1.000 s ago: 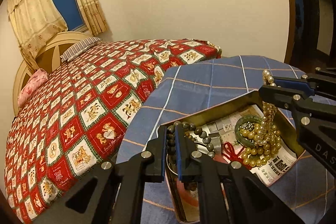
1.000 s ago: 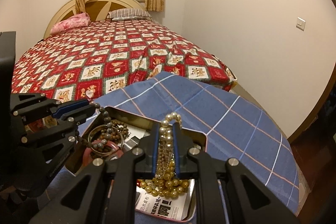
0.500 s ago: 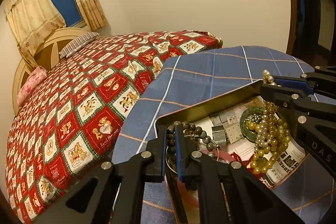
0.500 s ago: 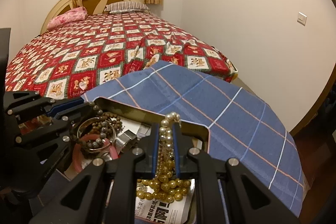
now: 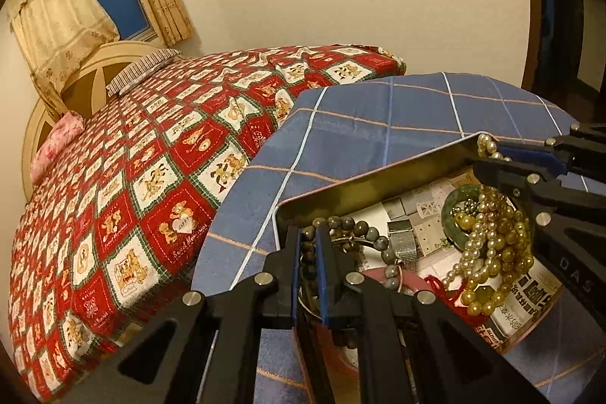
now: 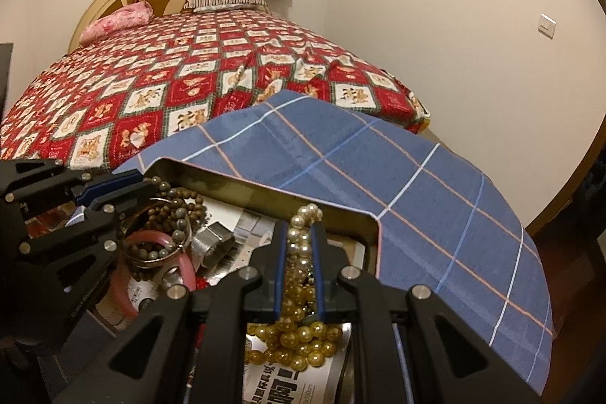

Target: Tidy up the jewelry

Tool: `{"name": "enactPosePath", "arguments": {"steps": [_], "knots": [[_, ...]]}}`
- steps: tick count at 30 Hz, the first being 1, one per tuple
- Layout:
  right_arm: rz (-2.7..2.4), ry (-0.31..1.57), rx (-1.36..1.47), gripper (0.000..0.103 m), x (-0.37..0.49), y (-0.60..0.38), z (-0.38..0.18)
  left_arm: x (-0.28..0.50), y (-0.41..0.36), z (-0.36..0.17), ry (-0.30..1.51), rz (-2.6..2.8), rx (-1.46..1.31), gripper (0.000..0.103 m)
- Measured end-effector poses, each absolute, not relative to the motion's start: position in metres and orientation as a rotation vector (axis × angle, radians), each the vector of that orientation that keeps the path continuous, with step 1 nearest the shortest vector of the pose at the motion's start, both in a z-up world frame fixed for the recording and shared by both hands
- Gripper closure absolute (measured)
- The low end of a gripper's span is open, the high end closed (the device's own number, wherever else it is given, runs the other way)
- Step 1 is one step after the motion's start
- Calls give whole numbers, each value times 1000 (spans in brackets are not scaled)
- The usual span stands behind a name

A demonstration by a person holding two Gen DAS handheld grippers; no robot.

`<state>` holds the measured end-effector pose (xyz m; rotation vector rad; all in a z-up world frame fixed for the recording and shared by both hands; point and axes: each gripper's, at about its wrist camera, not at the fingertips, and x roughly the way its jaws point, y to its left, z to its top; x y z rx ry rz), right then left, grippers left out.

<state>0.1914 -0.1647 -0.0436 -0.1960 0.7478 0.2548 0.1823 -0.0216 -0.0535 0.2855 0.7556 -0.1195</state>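
Note:
A gold metal tin sits on a blue plaid tablecloth. My left gripper is shut on a dark bead bracelet at the tin's left corner. My right gripper is shut on a pearl and gold bead necklace, which hangs into the tin's right side; it also shows in the left wrist view. A green jade bangle, a pink bangle and a silver mesh band lie inside on printed paper.
A bed with a red patterned cover stands close behind the table. The wall is to the right. The tablecloth stretches past the tin toward the far right edge.
Both grippers have dropped lower toward the tin with their strands. The necklace's hanging loops now rest lower on the tin's contents.

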Motion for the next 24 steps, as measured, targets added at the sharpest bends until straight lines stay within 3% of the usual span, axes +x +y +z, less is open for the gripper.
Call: {"name": "enactPosePath", "arguments": {"steps": [8, 9, 10, 11, 12, 13, 24], "knots": [[259, 748, -189, 86, 192, -164, -44, 176, -17, -45, 736, -128, 249, 91], [260, 746, -187, 81, 192, -164, -44, 175, -15, -43, 734, -119, 239, 82], [257, 746, -187, 75, 191, -165, -44, 173, -13, -41, 727, -112, 229, 60], [258, 742, -186, 59, 189, -165, -43, 170, -11, -38, 710, -98, 217, 46], [257, 735, -185, 45, 188, -165, -42, 166, -8, -34, 686, -80, 209, 23], [252, 724, -187, 40, 185, -165, -41, 161, -5, -29, 646, -60, 200, 19], [212, 672, -180, 28, 140, -178, -20, 120, 19, -4, 599, -48, 137, 19]]}}
